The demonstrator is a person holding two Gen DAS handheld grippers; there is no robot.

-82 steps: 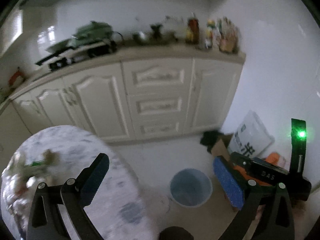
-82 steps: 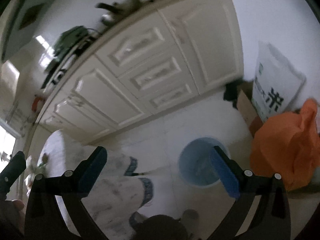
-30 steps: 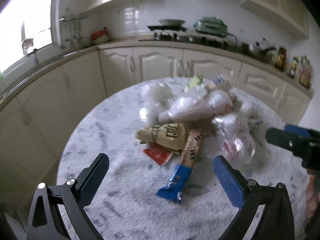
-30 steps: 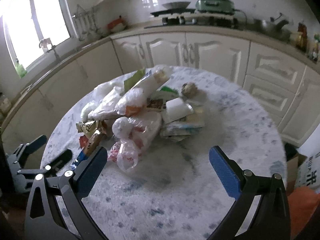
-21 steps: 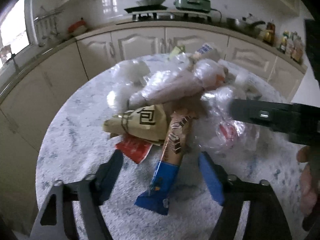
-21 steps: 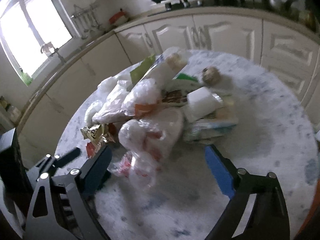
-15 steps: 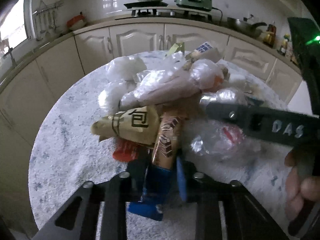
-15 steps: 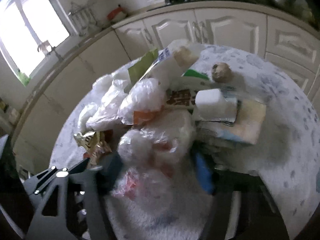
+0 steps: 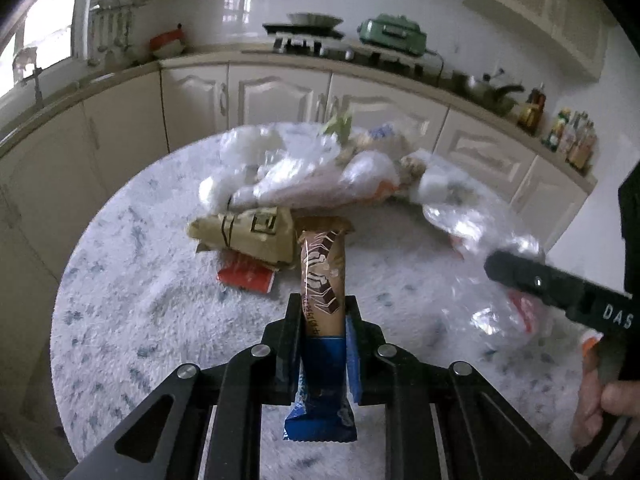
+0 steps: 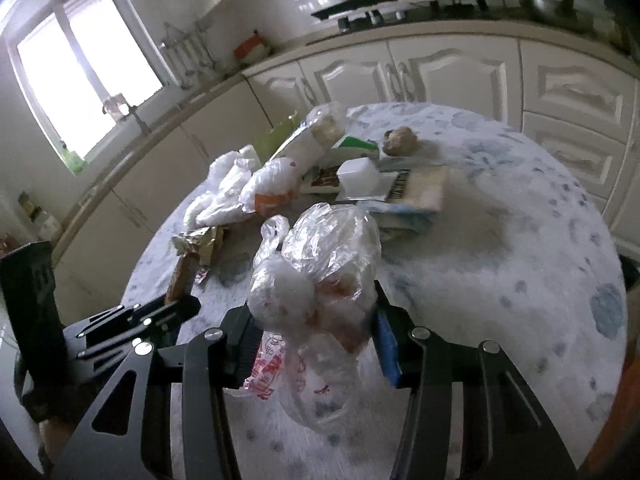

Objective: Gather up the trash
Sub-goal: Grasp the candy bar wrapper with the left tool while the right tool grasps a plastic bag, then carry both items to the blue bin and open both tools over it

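My left gripper (image 9: 322, 320) is shut on a long brown and blue snack wrapper (image 9: 322, 276) and holds it above the round marble table (image 9: 140, 312). My right gripper (image 10: 314, 320) is shut on a crumpled clear plastic bag (image 10: 320, 264) with red print, lifted off the table (image 10: 520, 264). The left gripper also shows at the left of the right wrist view (image 10: 160, 312). The right gripper's finger crosses the right of the left wrist view (image 9: 560, 292). A pile of trash stays on the table: plastic bags (image 9: 320, 176), a tan paper wrapper (image 9: 248, 232), a red packet (image 9: 246, 278).
In the right wrist view the pile holds a white box (image 10: 358, 174), a flat carton (image 10: 416, 190) and a brown ball (image 10: 400, 140). White kitchen cabinets (image 9: 280, 96) and a counter with a stove (image 9: 304, 36) curve behind the table. A window (image 10: 80, 68) is at the left.
Both grippers swung from the floor bin to the table, dropped onto the pile and closed: the left on the snack wrapper, the right on the plastic bag. Both items have lifted from the pile.
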